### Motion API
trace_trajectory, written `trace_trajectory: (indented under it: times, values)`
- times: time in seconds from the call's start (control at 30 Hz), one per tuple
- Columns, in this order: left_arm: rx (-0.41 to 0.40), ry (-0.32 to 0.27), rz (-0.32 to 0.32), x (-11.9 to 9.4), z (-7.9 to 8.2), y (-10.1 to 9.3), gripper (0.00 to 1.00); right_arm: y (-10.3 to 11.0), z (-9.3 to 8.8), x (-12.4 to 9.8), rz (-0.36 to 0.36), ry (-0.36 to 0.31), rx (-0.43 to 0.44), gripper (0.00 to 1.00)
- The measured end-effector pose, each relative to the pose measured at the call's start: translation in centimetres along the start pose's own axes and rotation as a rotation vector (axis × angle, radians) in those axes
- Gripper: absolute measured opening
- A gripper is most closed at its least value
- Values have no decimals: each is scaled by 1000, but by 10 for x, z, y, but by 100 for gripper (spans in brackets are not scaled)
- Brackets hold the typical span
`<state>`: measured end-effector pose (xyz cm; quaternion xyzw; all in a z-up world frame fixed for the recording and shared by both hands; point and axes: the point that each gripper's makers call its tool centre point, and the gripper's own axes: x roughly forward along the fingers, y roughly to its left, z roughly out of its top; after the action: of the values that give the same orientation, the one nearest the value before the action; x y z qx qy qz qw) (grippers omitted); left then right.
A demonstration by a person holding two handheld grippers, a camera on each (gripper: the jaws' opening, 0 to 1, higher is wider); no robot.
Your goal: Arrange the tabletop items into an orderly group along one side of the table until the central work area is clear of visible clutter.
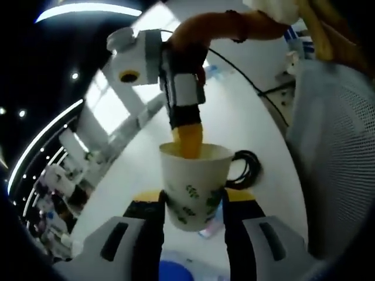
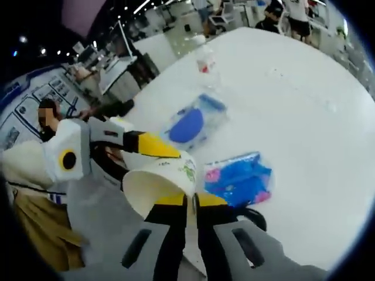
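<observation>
Now the paper cup (image 1: 195, 187) is up off the white table (image 2: 304, 105), squeezed between the left gripper (image 1: 193, 219) jaws, while the right gripper (image 2: 190, 202) pinches its rim. Hold gently, keep it level, and set it near the blue packets (image 2: 243, 178).

place: large open hall, looks like an office or lab floor
ceiling: dark, spot lights and a curved light strip (image 1: 88, 8)
surface: big white tabletop (image 2: 304, 99)
background: rows of desks (image 2: 117, 70) with gear, people (image 2: 302, 14) standing at far edge
</observation>
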<state>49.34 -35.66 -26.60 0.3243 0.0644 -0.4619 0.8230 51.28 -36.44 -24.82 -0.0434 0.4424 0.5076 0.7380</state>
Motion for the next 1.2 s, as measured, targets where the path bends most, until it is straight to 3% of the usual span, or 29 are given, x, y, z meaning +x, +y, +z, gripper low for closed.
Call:
trace_trajectory:
  times: [0.07, 0.13, 0.23, 0.57, 0.9, 1.2]
  values:
    - [-51, -27, 1, 0, 2, 1, 36, 6, 10, -3, 42, -59, 30, 20]
    - [-103, -38, 13, -1, 3, 4, 36, 4, 13, -7, 32, -84, -2, 24]
    - [-179, -65, 30, -2, 4, 10, 36, -2, 25, -11, -25, -166, -58, 39]
    - [-275, -84, 55, -5, -1, 19, 36, -9, 28, -15, -60, -221, -48, 66]
    - [-494, -135, 127, -8, -9, 41, 36, -14, 33, -26, -68, -322, -35, 83]
    - [-518, -139, 185, -12, -19, 60, 36, -19, 27, -34, -86, -371, -23, 91]
